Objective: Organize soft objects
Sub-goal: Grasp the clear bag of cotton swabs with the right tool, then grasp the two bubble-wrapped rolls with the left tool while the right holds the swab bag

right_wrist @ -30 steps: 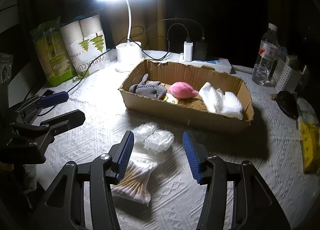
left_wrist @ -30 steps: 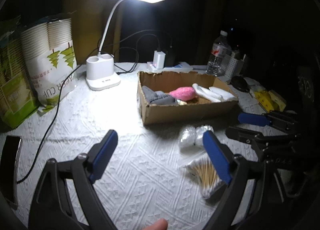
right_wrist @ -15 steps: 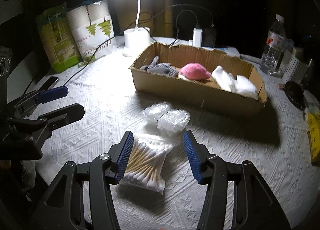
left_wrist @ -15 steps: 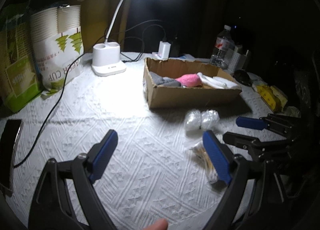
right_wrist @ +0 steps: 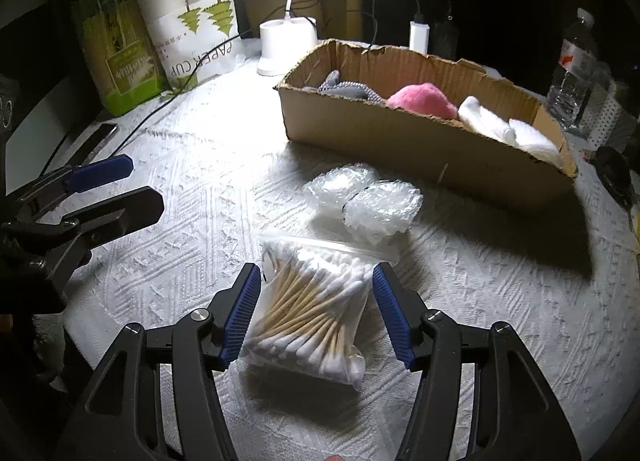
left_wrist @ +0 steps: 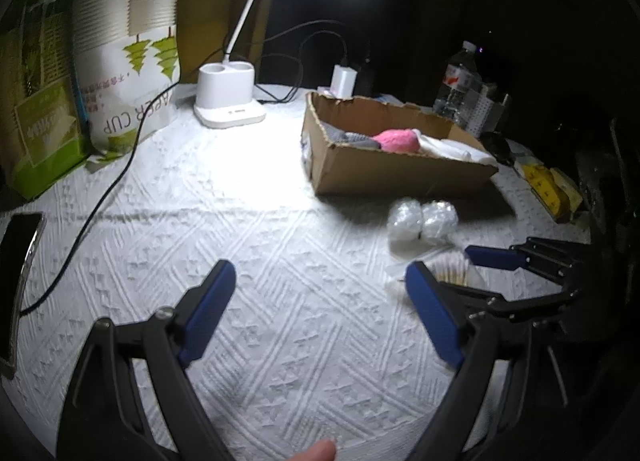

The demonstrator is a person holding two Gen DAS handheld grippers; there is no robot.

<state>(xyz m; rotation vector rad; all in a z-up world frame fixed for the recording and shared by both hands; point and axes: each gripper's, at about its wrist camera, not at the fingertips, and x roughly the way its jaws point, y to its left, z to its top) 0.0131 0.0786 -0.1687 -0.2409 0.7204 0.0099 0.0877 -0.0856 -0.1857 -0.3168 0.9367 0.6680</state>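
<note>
- I have the bag of cotton swabs [right_wrist: 310,313] right under my right gripper [right_wrist: 316,315]: a clear plastic pouch packed with wooden sticks and white tips, lying flat on the white textured tablecloth [right_wrist: 208,165] at the near edge.
- My right gripper's jaws are opening, one blue pad on each side of the bag; the left pad sits just at the bag's edge, the right pad stands a little off it, so nothing is gripped.
- Just beyond the bag, two small bubble-wrap bundles [right_wrist: 364,201] lie side by side, touching each other.
- Farther back on the right stands the open cardboard box [right_wrist: 400,137]. Inside it, from left to right: a grey knitted piece [right_wrist: 344,88], a fluffy pink ball [right_wrist: 422,100], and white rolled cloths [right_wrist: 508,131].
- My left gripper [left_wrist: 320,301] hangs released over bare cloth to the left of the swabs, jaws spread wide with nothing between them.
- At the far left a sleeve of paper cups [left_wrist: 128,61] leans beside a green package [left_wrist: 38,101]; a white lamp base [left_wrist: 228,99] stands behind the box, and a water bottle [right_wrist: 574,69] at the far right.
</note>
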